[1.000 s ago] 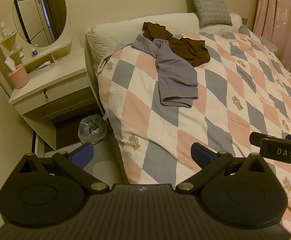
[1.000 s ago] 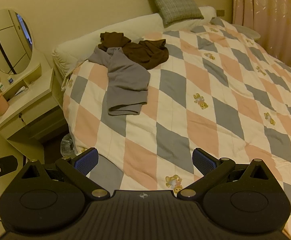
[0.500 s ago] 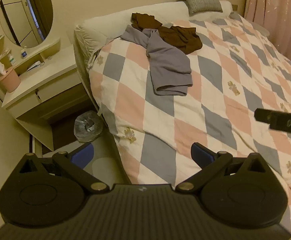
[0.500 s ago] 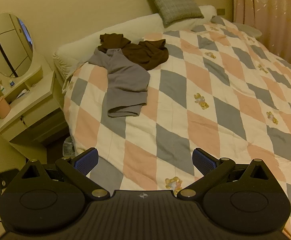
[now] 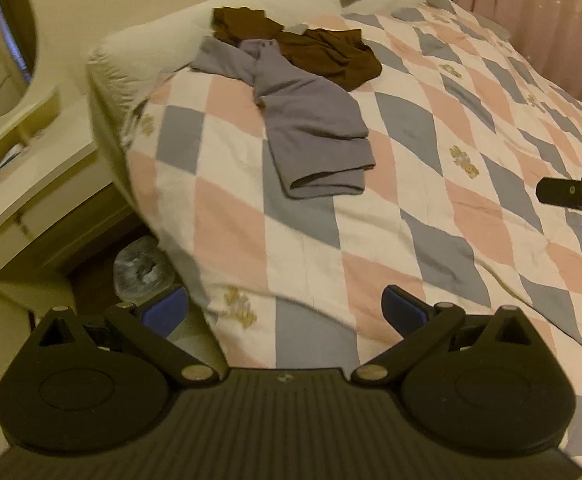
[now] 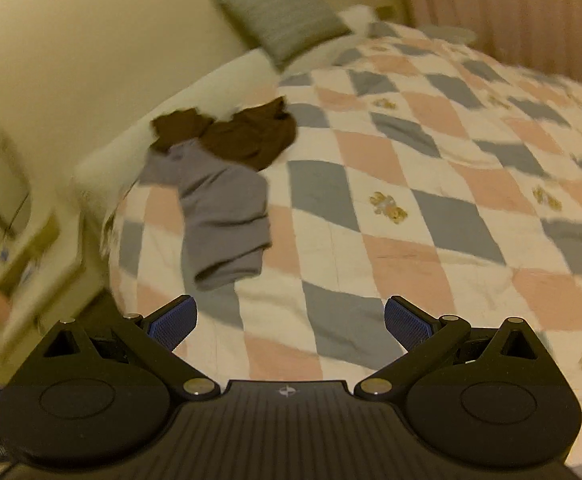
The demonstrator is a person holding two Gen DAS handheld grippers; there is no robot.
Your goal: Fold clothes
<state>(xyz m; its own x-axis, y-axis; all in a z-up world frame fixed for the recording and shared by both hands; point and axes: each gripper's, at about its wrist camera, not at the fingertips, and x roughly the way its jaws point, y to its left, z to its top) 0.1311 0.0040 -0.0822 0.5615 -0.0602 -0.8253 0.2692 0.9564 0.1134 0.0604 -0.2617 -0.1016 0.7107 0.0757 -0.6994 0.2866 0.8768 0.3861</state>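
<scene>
Both claws have swung in closer to the bed since a second ago, and the clothes now loom larger in each view, with the right view smeared by the motion. The left claw (image 5: 283,312) hangs over the near corner of the bed, its blue pads wide apart and holding nothing. The right claw (image 6: 291,322) is likewise spread and empty, above the pink, grey and white diamond-patterned quilt (image 6: 431,216).

The crumpled grey-lilac soft knit garment (image 5: 311,136) lies on the quilt at about 12 o'clock from the left claw and 11 o'clock from the right one. It is rumpled, doubled over at its near end, with a sleeve or upper part trailing off towards the white bolster (image 5: 179,28) at the headboard. Its far end touches the bunched dark brown garment (image 5: 315,52), which sits just beyond it, partly against the bolster.

Both pieces look light, limp and easily dragged; I judge they will sag and bunch if pinched in the middle. The doubled near hem of the grey one looks like the sensible hold, one claw at each corner, lifting it clear of the brown piece to spread it flat. The quilt is soft too, so a deep pinch could catch it along with the garment.
</scene>
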